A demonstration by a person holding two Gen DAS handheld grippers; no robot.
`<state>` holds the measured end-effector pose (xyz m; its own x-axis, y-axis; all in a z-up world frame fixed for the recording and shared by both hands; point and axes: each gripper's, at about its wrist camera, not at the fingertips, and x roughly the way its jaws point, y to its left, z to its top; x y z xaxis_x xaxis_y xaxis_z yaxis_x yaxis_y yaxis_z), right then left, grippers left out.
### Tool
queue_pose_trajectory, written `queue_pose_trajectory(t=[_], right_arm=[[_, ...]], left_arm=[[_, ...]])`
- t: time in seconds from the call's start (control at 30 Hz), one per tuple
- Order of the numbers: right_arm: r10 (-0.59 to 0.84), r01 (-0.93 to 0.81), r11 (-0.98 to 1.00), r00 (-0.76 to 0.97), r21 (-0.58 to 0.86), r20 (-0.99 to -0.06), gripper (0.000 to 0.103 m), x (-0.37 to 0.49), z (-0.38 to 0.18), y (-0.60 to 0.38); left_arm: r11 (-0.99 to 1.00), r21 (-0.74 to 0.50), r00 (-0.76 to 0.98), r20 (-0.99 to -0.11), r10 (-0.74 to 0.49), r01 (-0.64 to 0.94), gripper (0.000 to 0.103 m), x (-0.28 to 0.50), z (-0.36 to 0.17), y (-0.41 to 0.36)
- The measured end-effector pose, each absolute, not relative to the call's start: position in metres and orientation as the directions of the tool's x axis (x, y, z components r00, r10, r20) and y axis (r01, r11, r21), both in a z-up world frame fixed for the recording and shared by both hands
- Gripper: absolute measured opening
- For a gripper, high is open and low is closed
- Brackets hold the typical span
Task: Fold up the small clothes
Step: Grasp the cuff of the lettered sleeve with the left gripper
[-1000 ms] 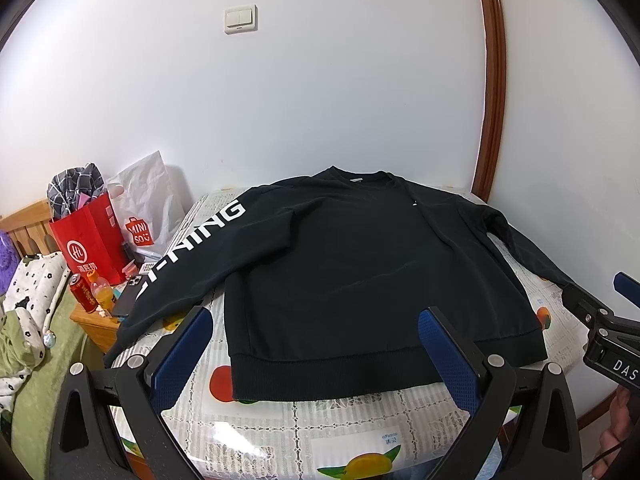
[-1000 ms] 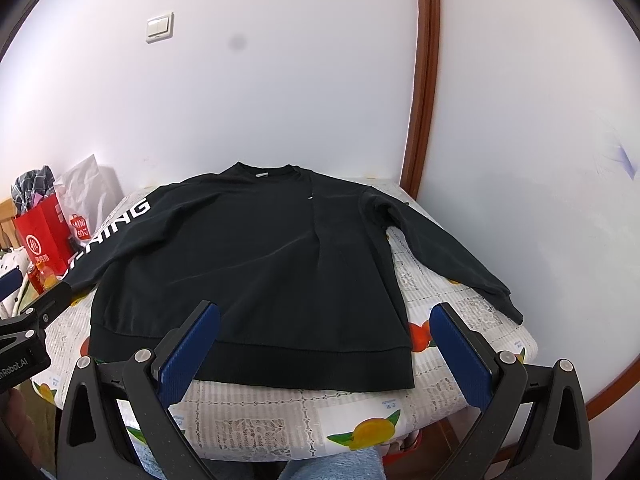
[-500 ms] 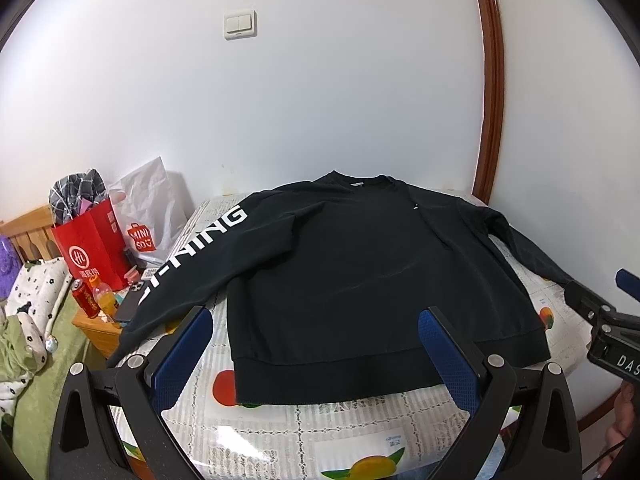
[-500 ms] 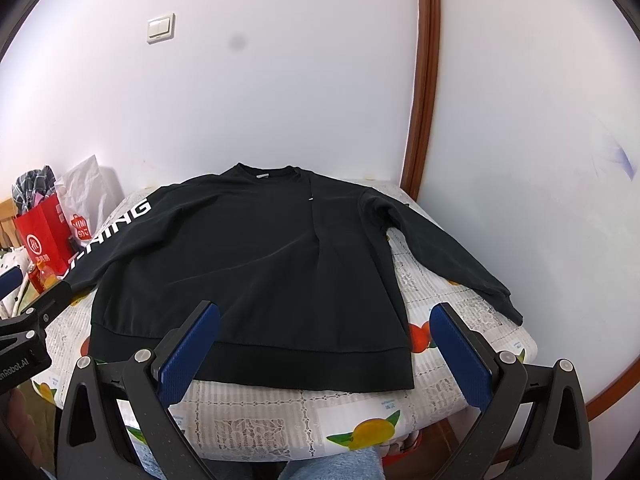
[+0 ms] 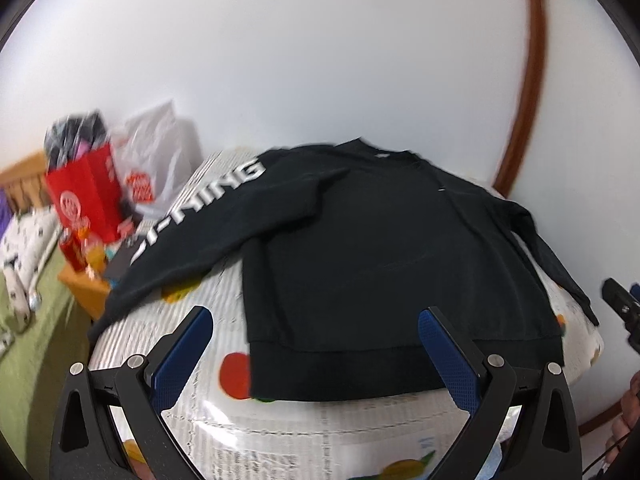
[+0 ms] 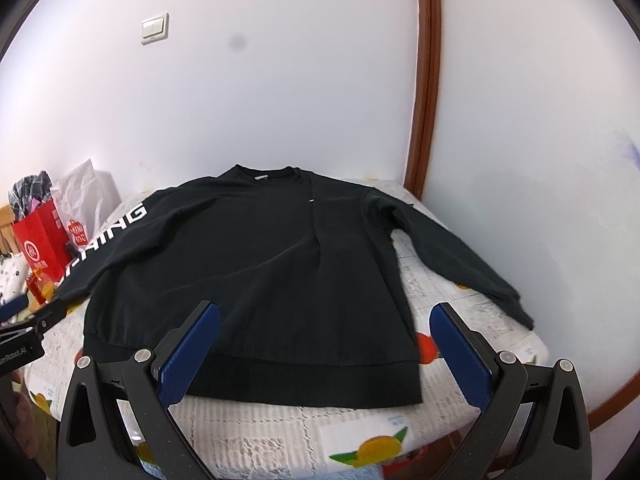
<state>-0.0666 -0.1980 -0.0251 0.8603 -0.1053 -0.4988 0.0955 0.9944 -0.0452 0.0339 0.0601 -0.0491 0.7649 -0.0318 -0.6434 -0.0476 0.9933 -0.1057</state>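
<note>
Sweatshirt (image 6: 256,264) lies flat before you: both your left gripper (image 5: 316,354) and right gripper (image 6: 326,350) hang with jaws spread, empty, just short of its hem, sleeves splayed across the bench (image 6: 472,312), ready for folding.

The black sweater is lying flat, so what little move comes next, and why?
Probably bring the right gripper down to the plain sleeve that trails toward the table's edge. The black sweater lies spread out, unfolded, and both grippers hover with jaws open, holding nothing; the left gripper could take the lettered sleeve.
</note>
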Motion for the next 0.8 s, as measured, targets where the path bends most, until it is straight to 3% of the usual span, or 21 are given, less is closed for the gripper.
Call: queue_pose_trajectory(t=[0.13, 0.27, 0.47, 0.63, 0.8], right_arm=[[-0.059, 0.060, 0.998, 0.864, -0.014, -0.499, 0.103, -0.053, -0.031, -0.196], [-0.053, 0.021, 0.997, 0.862, -0.069, -0.504, 0.103, -0.030, -0.043, -0.180], [0.015, -0.070, 0.995, 0.809, -0.072, -0.587, 0.103, 0.017, -0.072, -0.158], [0.044, -0.111, 0.992, 0.743, -0.058, -0.668, 0.103, 0.052, -0.093, -0.141], [0.090, -0.130, 0.992, 0.692, 0.000, -0.716, 0.102, 0.081, -0.107, -0.138]], left_arm=[[0.978, -0.172, 0.742, -0.670, -0.029, -0.118, 0.103, 0.045, -0.073, 0.097], [0.962, -0.194, 0.711, -0.704, -0.001, -0.191, 0.103, 0.058, -0.097, 0.127], [0.892, -0.350, 0.696, -0.715, -0.056, -0.287, 0.102, 0.071, -0.134, 0.185], [0.818, -0.474, 0.709, -0.694, -0.120, -0.326, 0.090, 0.086, -0.155, 0.215], [0.788, -0.516, 0.745, -0.657, -0.115, -0.334, 0.082, 0.110, -0.155, 0.225]])
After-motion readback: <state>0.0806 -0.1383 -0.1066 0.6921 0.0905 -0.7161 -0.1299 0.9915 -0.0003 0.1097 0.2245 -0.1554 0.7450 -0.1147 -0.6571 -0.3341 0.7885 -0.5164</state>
